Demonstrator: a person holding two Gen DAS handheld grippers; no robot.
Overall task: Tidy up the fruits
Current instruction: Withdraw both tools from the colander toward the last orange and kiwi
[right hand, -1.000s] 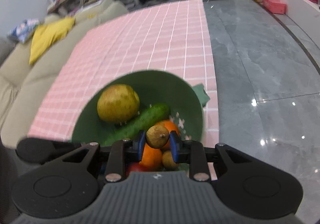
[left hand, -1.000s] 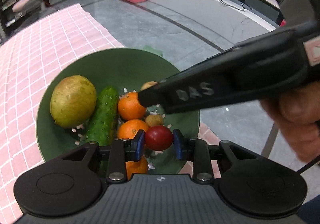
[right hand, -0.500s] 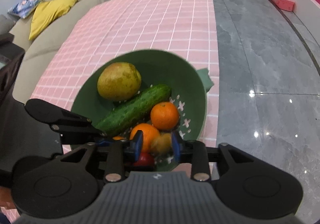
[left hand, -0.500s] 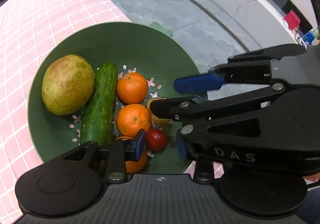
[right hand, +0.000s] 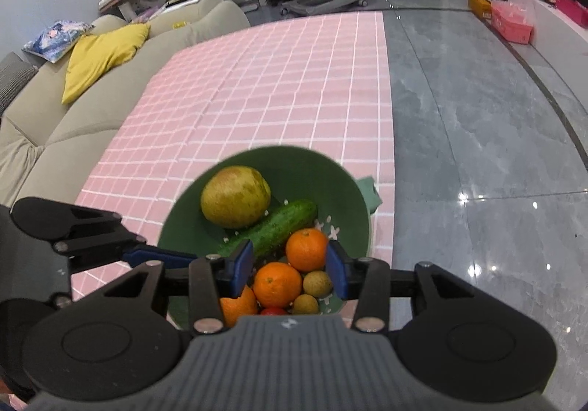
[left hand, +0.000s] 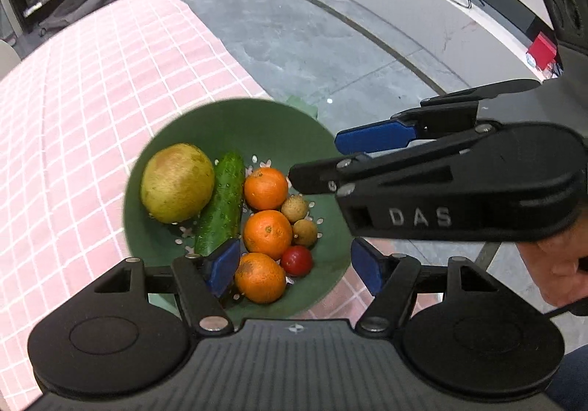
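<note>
Nearest, left tongs point(left hand: 294, 266) spread wide after just opening, nothing between the blue pads, poised above the cherry tomato point(left hand: 297, 260) and the near tangerine point(left hand: 260, 277) lying loose in the green colander point(left hand: 327, 139). Right tongs point(right hand: 290, 266) also parted after opening, narrower, empty, hanging over two small brown longans point(right hand: 318, 282) beside the middle tangerine point(right hand: 277, 284). Beyond those, a third tangerine point(left hand: 265, 188), then a cucumber point(left hand: 222, 212) leaning against a large yellow-green pear point(left hand: 177, 182). All produce sitting inside the colander, itself right at the near corner of the pink checked table point(right hand: 272, 80), rim close to the edge with grey floor point(right hand: 477, 117) beyond. Risks, as judgement: a careless swing of either tool nudging the colander off that corner; the two tools, near each other over the same bowl, knocking together; round longans or tomato rolling if the pile is bumped; a low pass clipping the rim and tipping everything out.
</note>
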